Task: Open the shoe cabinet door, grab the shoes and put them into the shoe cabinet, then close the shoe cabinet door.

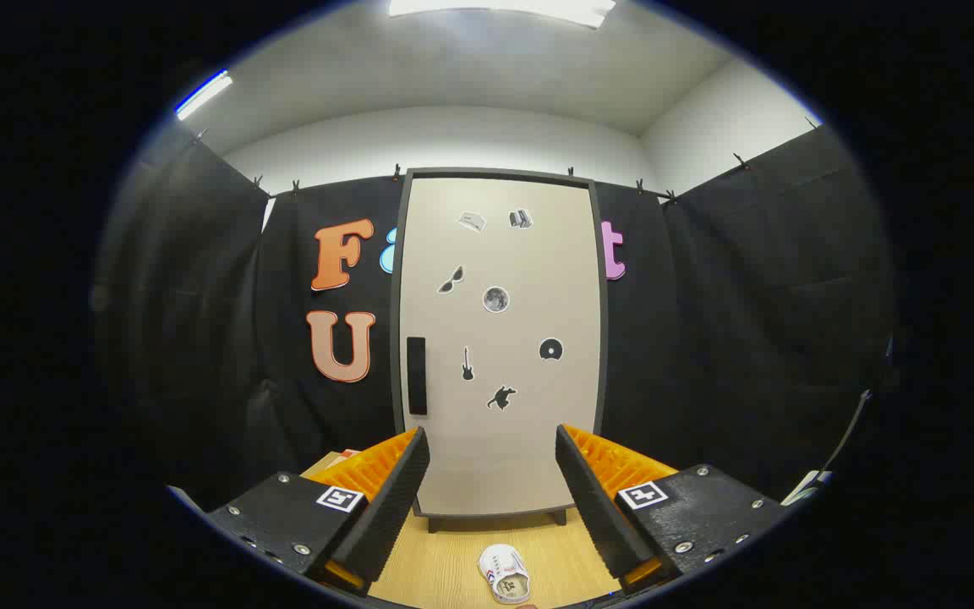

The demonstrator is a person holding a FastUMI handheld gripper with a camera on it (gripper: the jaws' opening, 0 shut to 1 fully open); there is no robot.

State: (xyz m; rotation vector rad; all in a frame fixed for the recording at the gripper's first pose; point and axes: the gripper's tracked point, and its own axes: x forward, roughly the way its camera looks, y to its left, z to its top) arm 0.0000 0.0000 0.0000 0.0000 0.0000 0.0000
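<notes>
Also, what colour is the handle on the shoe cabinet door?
Black. In the gripper view the handle is a vertical bar near the pale door's left edge, beyond the open gripper.

The shoe cabinet stands upright beyond the fingers, tall and narrow, dark-framed, on short dark feet; its pale door is shut, dotted with small dark stickers; a dark vertical handle sits on the door's left edge, above the left finger; a small white shoe lies on the wooden table, low between the spread fingers, well short of the cabinet, its opening facing up, touching neither finger.
</notes>
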